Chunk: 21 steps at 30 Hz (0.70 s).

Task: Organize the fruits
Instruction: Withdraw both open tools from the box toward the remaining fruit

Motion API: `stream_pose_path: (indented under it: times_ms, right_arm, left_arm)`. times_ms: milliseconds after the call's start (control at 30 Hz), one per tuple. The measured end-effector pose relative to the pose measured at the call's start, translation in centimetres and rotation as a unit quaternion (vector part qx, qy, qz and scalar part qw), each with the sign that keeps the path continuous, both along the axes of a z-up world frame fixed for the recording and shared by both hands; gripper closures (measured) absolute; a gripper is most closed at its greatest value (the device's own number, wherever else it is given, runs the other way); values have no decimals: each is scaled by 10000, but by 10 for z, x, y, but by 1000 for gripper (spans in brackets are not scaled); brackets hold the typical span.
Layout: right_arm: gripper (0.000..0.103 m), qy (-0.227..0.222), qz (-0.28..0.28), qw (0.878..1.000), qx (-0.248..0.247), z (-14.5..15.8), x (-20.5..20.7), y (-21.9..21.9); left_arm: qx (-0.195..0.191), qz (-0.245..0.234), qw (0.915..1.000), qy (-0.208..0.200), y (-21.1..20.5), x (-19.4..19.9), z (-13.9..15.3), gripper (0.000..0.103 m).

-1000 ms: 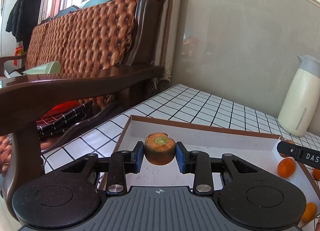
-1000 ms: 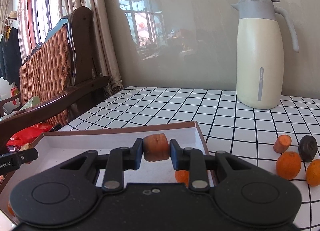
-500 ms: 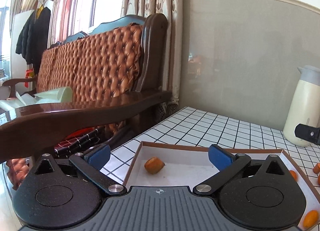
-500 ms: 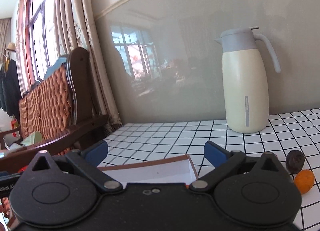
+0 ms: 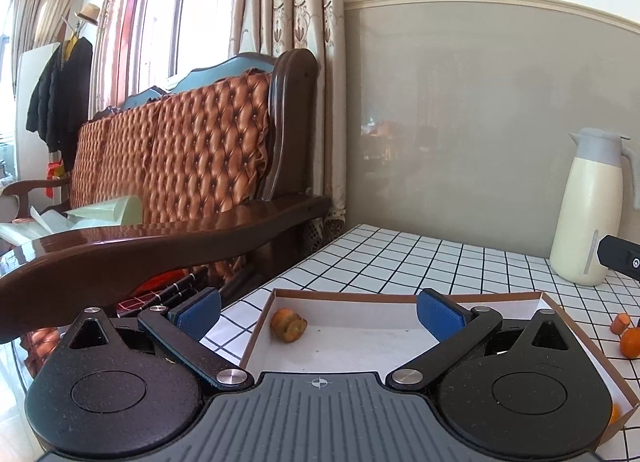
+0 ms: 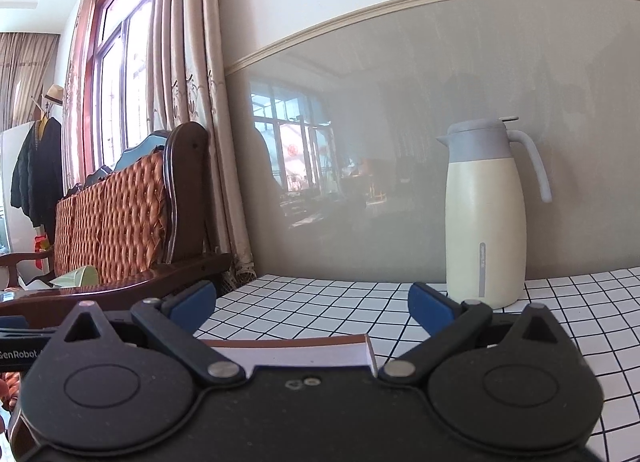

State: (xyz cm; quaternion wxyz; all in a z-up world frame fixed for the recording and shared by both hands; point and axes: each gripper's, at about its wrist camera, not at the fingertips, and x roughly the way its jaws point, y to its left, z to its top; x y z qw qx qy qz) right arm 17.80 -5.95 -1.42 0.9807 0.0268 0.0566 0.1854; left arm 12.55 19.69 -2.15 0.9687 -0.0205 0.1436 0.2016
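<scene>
Left tool (image 5: pixel 318 314) is released, empty, above the cardboard tray (image 5: pixel 404 296); one fruit piece (image 5: pixel 289 325) lies in the tray's far-left corner. Right tool (image 6: pixel 312 302) is likewise released. Step: between placements. Next move, likely: reach the oranges (image 5: pixel 631 343) on the worktop (image 5: pixel 440 258) right of the tray.

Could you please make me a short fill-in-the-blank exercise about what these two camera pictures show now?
1. The fruit piece lies inside the shallow ____.
2. The jaws of the left gripper stand ____, with nothing between them.
3. The cream jug with the grey lid stands on the checked tablecloth, close to the ____.
4. The right gripper holds ____.

Missing words: box; open; wall; nothing
</scene>
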Motion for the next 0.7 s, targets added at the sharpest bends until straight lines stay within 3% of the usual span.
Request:
stream_pose_path:
  times_ms: [500,700]
  right_arm:
    - [6,-685,79,9940,-844,-1,-37,-32]
    - [6,-581,281,9936,-924,-2,-46,-48]
  left_arm:
    - [278,-488,9983,-128,-58,-3,1,0]
    - [298,-778,9964,-127,-86,8,2,0]
